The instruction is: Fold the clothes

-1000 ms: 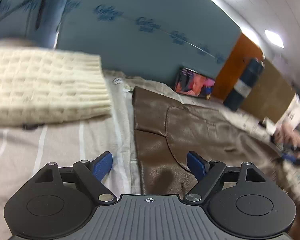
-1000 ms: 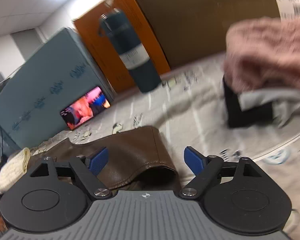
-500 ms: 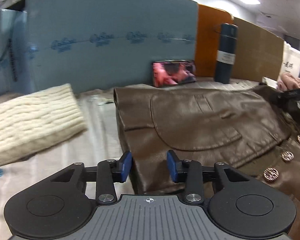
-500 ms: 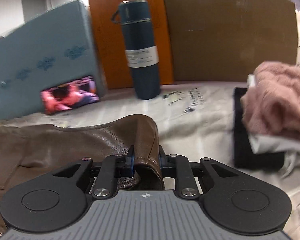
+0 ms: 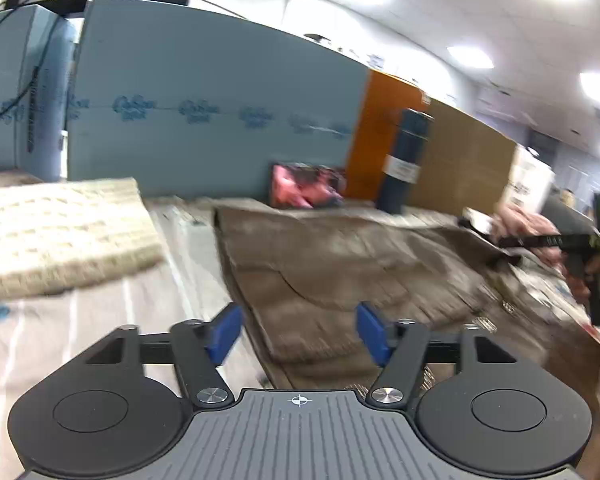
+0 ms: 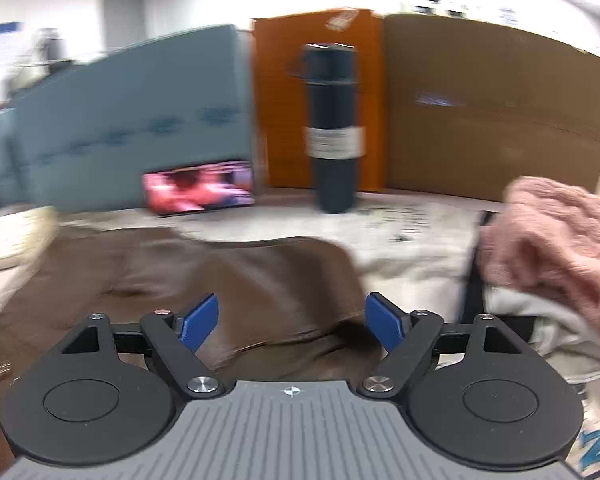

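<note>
A brown leather garment point(image 5: 340, 264) lies spread on the patterned table cloth, blurred by motion. My left gripper point(image 5: 298, 332) hangs open just above its near left edge, nothing between the blue pads. In the right wrist view the same brown garment point(image 6: 260, 276) lies folded over with a rounded edge. My right gripper point(image 6: 292, 322) is open above that edge and holds nothing. The right gripper also shows at the far right of the left wrist view, held by a hand point(image 5: 580, 276).
A cream knitted sweater point(image 5: 60, 232) lies folded at the left. A pink fluffy garment point(image 6: 556, 240) tops a pile at the right. A dark blue flask point(image 6: 334, 128), a lit phone point(image 6: 200, 192), and blue, orange and cardboard panels stand at the back.
Half a second ago both grippers were closing on the brown garment's edges, the right one pinching it. Now both stand open and have pulled back; the garment lies released.
</note>
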A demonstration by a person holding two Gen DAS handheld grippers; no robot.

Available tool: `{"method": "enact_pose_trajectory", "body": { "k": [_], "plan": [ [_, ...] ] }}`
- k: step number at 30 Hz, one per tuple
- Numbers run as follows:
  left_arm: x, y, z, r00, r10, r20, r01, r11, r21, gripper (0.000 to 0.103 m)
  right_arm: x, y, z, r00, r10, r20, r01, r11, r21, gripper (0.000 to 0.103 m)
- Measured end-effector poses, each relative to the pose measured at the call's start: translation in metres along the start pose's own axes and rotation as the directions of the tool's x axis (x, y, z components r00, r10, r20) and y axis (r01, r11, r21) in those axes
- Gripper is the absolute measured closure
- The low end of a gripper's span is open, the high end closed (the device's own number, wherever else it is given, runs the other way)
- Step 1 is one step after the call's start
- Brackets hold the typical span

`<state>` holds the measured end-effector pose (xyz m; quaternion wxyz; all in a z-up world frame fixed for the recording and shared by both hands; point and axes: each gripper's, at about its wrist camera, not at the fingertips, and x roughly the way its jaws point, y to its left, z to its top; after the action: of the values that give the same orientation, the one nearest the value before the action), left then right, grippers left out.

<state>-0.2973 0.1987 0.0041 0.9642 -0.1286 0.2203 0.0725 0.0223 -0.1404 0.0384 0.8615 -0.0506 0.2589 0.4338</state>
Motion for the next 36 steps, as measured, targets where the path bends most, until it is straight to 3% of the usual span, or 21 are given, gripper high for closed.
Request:
{"method": "enact_pose_trajectory", "body": {
  "k": [4, 7, 11, 15, 16, 19, 20, 22, 25, 27, 28, 30, 33, 36],
  "plan": [
    [0.001, -0.017, -0.018, 0.995, -0.024, -0.102, 0.028, 0.999, 0.035, 0.028, -0.012, 0.02, -0.015, 0.982, 0.189, -0.013, -0.189, 0.982, -0.003, 0.018],
    [0.006, -0.024, -0.027, 0.989, -0.002, -0.149, 0.01, 0.998, 0.055, 0.028, -0.006, 0.035, -0.03, 0.967, 0.237, -0.09, -0.242, 0.969, -0.045, 0.018],
    [-0.004, -0.026, -0.033, 0.994, -0.054, -0.097, 0.057, 0.998, 0.033, 0.028, -0.001, 0.043, -0.049, 0.949, 0.27, -0.165, -0.282, 0.958, -0.052, 0.018],
    [-0.012, -0.029, -0.035, 0.996, -0.08, -0.035, 0.081, 0.996, 0.032, 0.033, -0.011, 0.047, -0.058, 0.943, 0.291, -0.159, -0.301, 0.953, -0.042, 0.018],
    [-0.012, -0.032, -0.035, 0.995, -0.087, -0.038, 0.089, 0.995, 0.04, 0.052, -0.013, 0.048, -0.06, 0.943, 0.294, -0.159, -0.305, 0.951, -0.048, 0.018],
    [0.001, -0.042, -0.038, 0.996, -0.018, -0.09, 0.028, 0.994, 0.11, 0.092, -0.017, 0.049, -0.066, 0.946, 0.285, -0.152, -0.298, 0.952, -0.073, 0.021],
    [0.003, -0.043, -0.037, 0.995, 0.001, -0.098, 0.011, 0.993, 0.119, 0.099, -0.02, 0.047, -0.068, 0.947, 0.284, -0.146, -0.296, 0.953, -0.067, 0.023],
    [-0.001, -0.043, -0.034, 0.997, 0.02, -0.068, -0.012, 0.993, 0.119, 0.102, -0.024, 0.043, -0.071, 0.949, 0.287, -0.131, -0.295, 0.954, -0.048, 0.026],
    [-0.006, -0.052, -0.025, 0.998, 0.055, 0.02, -0.058, 0.98, 0.193, 0.102, -0.03, 0.04, -0.074, 0.957, 0.271, -0.107, -0.276, 0.961, -0.037, 0.043],
    [-0.004, -0.059, -0.016, 0.996, 0.062, 0.068, -0.077, 0.966, 0.247, 0.102, -0.032, 0.039, -0.074, 0.964, 0.251, -0.092, -0.254, 0.967, -0.032, 0.064],
    [-0.002, -0.062, -0.012, 0.994, 0.064, 0.085, -0.084, 0.961, 0.264, 0.102, -0.033, 0.039, -0.073, 0.966, 0.246, -0.084, -0.25, 0.967, -0.041, 0.069],
    [0.001, -0.063, -0.006, 0.993, 0.056, 0.104, -0.083, 0.957, 0.277, 0.102, -0.038, 0.038, -0.071, 0.971, 0.23, -0.059, -0.234, 0.97, -0.073, 0.093],
    [0.007, -0.063, -0.002, 0.992, 0.075, 0.1, -0.101, 0.952, 0.291, 0.102, -0.044, 0.034, -0.067, 0.984, 0.18, -0.011, -0.181, 0.978, -0.101, 0.097],
    [0.015, -0.063, -0.005, 0.991, 0.122, 0.059, -0.134, 0.939, 0.316, 0.101, -0.041, 0.036, -0.067, 0.989, 0.142, -0.026, -0.144, 0.981, -0.129, 0.097]
  ]
}}
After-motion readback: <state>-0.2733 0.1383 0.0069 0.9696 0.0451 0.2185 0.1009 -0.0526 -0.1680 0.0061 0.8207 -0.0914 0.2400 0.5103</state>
